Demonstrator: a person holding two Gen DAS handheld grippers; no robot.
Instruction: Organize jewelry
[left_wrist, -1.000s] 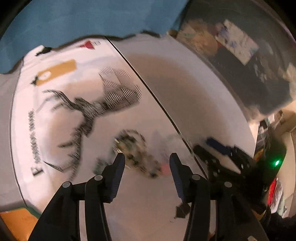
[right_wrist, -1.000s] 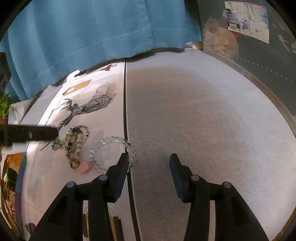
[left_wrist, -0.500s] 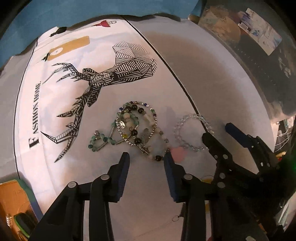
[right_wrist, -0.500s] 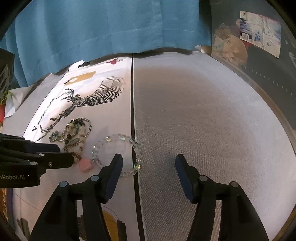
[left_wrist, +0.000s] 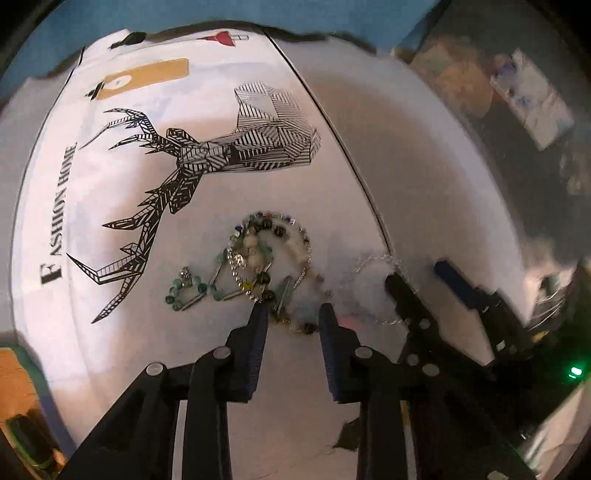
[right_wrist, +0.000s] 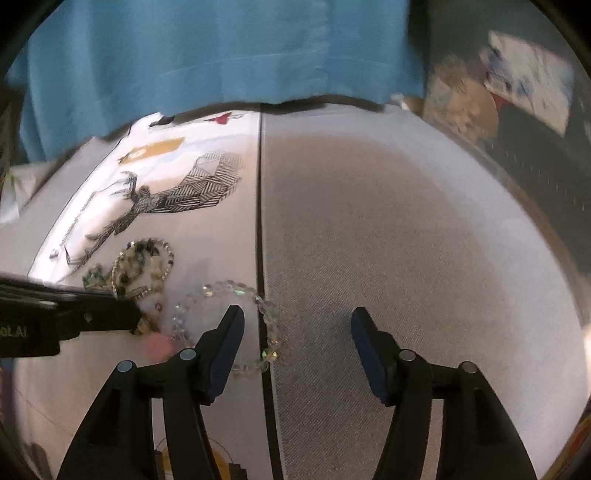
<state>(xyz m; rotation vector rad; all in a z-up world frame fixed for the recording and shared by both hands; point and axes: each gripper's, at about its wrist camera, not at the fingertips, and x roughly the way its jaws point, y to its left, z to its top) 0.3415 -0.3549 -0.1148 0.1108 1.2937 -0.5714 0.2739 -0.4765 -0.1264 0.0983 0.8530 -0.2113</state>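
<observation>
A tangle of mixed bead bracelets (left_wrist: 258, 254) lies on a white deer-print cloth (left_wrist: 110, 206). My left gripper (left_wrist: 293, 317) points down at the tangle's near end. Its jaws are closing, with a few beads between the tips and a gap still showing. A clear crystal bracelet (right_wrist: 236, 288) lies by the cloth's black edge line, with a pink charm (right_wrist: 159, 347) to its left. My right gripper (right_wrist: 295, 323) stands wide and is closing slightly. Its left finger is inside the crystal ring, and the ring's right side lies between the fingers. In the left wrist view the right gripper (left_wrist: 419, 275) is over the blurred crystal bracelet (left_wrist: 376, 258).
A grey woven mat (right_wrist: 406, 240) covers the table to the right of the cloth. A blue curtain (right_wrist: 221, 51) hangs behind the table. Cluttered dark shelves and papers (right_wrist: 524, 81) stand at the far right. An orange object (left_wrist: 14, 373) lies at the cloth's near left corner.
The left jaws have narrowed and come down onto the near end of the bead tangle. The right gripper has opened wider and shifted left, so its left finger now sits inside the crystal bracelet.
</observation>
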